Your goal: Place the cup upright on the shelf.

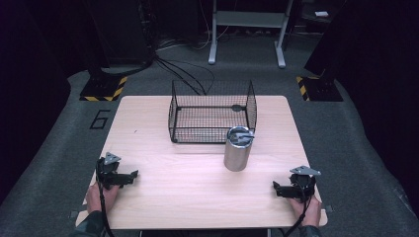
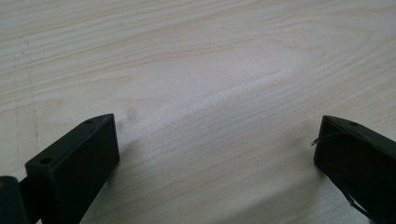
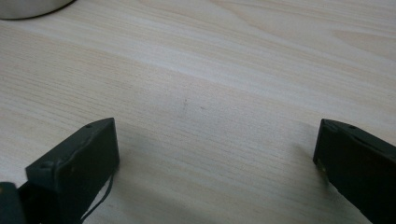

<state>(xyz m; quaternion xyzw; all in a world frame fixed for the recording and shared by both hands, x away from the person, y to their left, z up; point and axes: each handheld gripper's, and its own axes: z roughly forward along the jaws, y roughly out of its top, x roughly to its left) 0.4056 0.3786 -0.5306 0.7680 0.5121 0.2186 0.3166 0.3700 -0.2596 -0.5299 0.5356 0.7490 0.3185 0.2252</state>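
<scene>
A steel tumbler (image 1: pixel 238 148) with a dark lid stands upright on the wooden table (image 1: pixel 197 187), just in front of a black wire basket (image 1: pixel 212 111). My left gripper (image 1: pixel 132 175) rests near the table's front left, held by a hand, open with bare wood between its jaws (image 2: pixel 217 140). My right gripper (image 1: pixel 276 187) rests at the front right, also open over bare wood (image 3: pixel 217 140). The tumbler's base (image 3: pixel 28 7) shows at the top left of the right gripper view.
The wire basket holds a small dark object (image 1: pixel 238 107) near its back right. Beyond the table stand a grey frame's legs (image 1: pixel 247 29), cables on the floor (image 1: pixel 183 74) and two hazard-striped stand bases (image 1: pixel 104 89).
</scene>
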